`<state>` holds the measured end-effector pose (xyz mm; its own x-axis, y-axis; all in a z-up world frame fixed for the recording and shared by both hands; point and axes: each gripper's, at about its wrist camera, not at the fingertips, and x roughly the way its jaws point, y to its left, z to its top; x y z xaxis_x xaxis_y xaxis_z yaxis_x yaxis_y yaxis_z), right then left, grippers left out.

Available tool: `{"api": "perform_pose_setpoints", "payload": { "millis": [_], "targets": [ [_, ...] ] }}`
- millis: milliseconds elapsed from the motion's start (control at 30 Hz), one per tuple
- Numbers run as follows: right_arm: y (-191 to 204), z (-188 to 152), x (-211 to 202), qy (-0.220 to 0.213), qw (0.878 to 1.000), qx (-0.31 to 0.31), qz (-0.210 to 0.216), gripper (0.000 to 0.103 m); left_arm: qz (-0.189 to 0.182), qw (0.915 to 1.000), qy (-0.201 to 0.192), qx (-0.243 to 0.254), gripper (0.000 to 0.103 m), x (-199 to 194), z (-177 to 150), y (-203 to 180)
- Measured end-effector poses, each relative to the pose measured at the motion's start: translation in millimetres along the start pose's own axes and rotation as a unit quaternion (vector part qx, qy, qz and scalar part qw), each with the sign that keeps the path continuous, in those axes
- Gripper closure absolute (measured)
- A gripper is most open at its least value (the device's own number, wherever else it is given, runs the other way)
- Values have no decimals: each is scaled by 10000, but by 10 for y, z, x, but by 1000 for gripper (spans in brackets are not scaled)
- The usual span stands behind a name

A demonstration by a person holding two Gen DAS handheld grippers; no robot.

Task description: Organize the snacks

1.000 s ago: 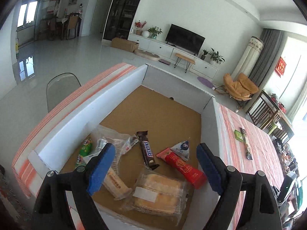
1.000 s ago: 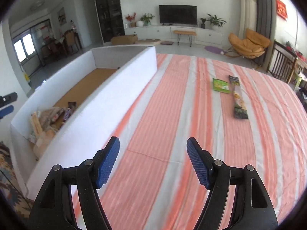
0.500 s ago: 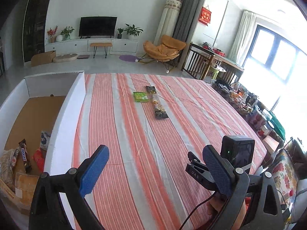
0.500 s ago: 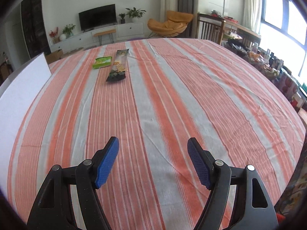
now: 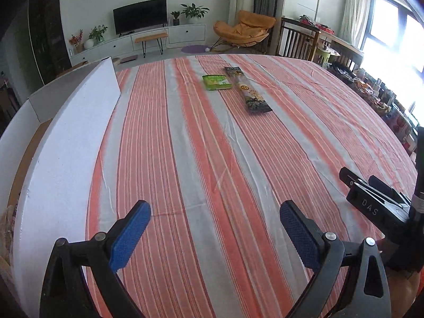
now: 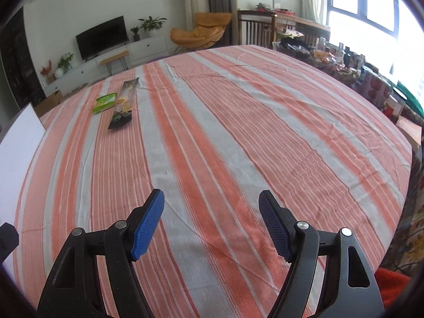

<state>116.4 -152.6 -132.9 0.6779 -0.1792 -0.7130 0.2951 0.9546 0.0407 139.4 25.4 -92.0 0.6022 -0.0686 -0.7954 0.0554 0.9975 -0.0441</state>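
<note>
Both views look across a desk covered by a cloth striped in orange and pale grey. The left gripper hangs above the near part of the cloth with its blue-padded jaws spread wide and nothing between them. The right gripper is likewise wide apart and empty, over the striped cloth.

Two snacks lie on the far part of the desk. In the left wrist view a small green packet sits at about 12 o'clock from the gripper, and a long dark packet (its print too small to read) lies just beside it on the 1 o'clock side, running lengthwise toward the camera; whether the two touch cannot be told. In the right wrist view the same green packet and long dark packet appear at about 11 o'clock, well apart from the gripper.

A white-walled box stands along the desk's edge at 9 to 10 o'clock in the left view, with a brown floor showing inside it. Part of the right gripper's black body shows at 3 o'clock in that view.
</note>
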Motion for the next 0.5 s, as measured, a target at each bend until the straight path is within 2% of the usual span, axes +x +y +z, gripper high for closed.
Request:
{"api": "perform_pose_setpoints", "payload": {
  "millis": [200, 267, 300, 500],
  "targets": [
    [11, -15, 43, 101, 9999, -33, -15, 26, 471, 9984, 293, 65, 4, 512, -139, 105],
    [19, -21, 59, 137, 9999, -64, -25, 26, 398, 9991, 107, -87, 3, 529, -184, 162],
    [19, -23, 69, 163, 9998, -69, -22, 26, 353, 9991, 137, -173, 1, 545, -187, 192],
    [-7, -35, 178, 398, 9992, -27, -49, 26, 361, 9990, 156, -196, 0, 554, -169, 219]
  ]
}}
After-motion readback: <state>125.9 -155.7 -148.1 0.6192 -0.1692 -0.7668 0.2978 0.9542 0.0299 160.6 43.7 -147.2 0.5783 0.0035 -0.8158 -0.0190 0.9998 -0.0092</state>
